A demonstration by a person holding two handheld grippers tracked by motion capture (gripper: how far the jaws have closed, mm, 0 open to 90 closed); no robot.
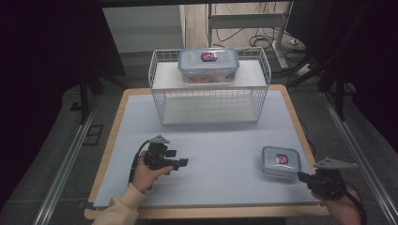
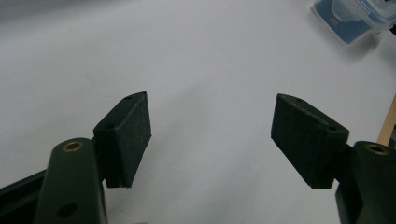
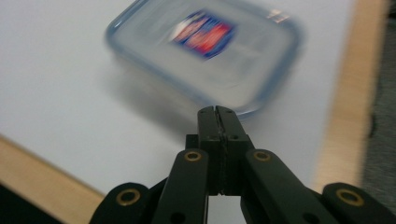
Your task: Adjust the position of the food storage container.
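Note:
A small clear food box with a blue-rimmed lid and a red-and-blue label lies at the right of the grey mat; it also appears in the right gripper view and in a corner of the left gripper view. My right gripper is near the front right edge, just short of this box, jaws pressed together with nothing between them. My left gripper hovers over the mat at front left, pointing right, jaws wide apart and empty. A larger lidded box sits on top of the wire rack.
A white wire rack with two shelves stands at the back middle of the table. The mat lies on a wooden table whose edge runs close to the small box. Dark floor and metal rails flank both sides.

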